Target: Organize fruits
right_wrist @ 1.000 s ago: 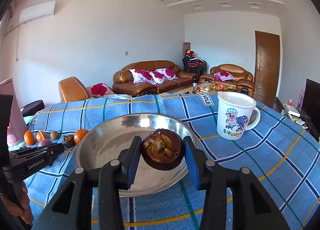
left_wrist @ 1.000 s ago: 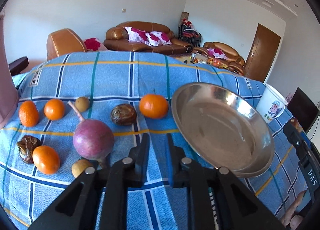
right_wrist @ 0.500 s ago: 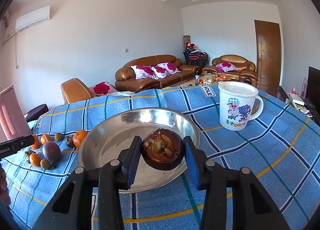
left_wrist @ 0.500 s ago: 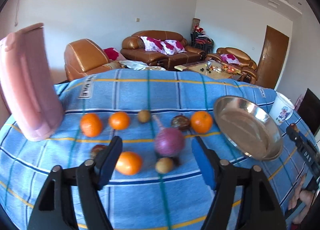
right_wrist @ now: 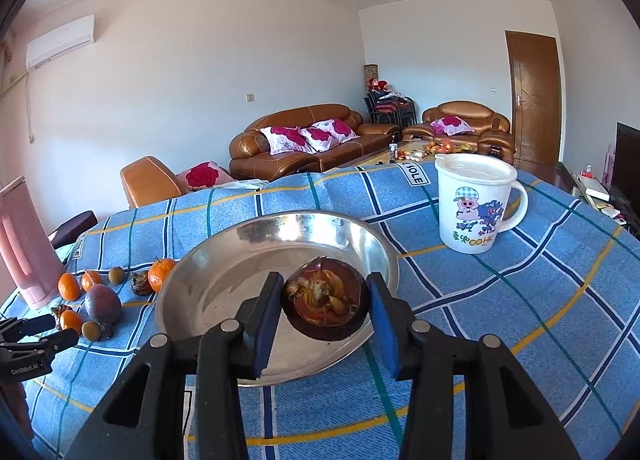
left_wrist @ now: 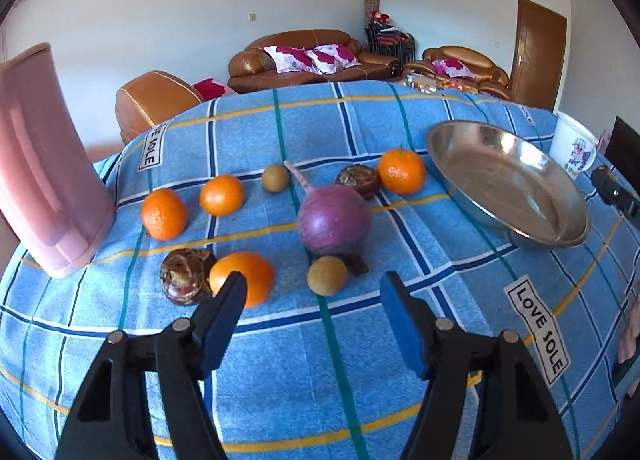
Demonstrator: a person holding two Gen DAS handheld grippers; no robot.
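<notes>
My right gripper [right_wrist: 322,300] is shut on a dark brown mangosteen [right_wrist: 326,306] and holds it over the near rim of the steel bowl [right_wrist: 208,272]. My left gripper [left_wrist: 314,300] is open and empty, just short of a small brown longan [left_wrist: 327,275] and an orange [left_wrist: 244,278]. Behind them lie a purple round fruit [left_wrist: 334,219], several more oranges [left_wrist: 401,171], two more mangosteens [left_wrist: 186,276] and another longan [left_wrist: 275,178]. The steel bowl [left_wrist: 508,187] stands empty at the right in the left wrist view.
A pink jug [left_wrist: 44,163] stands at the table's left edge. A white cartoon mug [right_wrist: 476,201] stands right of the bowl. The blue checked cloth [left_wrist: 320,360] covers the table. Brown sofas [right_wrist: 304,143] stand behind it.
My left gripper opened wide, pulled back from the bowl and swung left toward the fruit group. My right gripper kept hold of the mangosteen and lowered it a little toward the bowl.
</notes>
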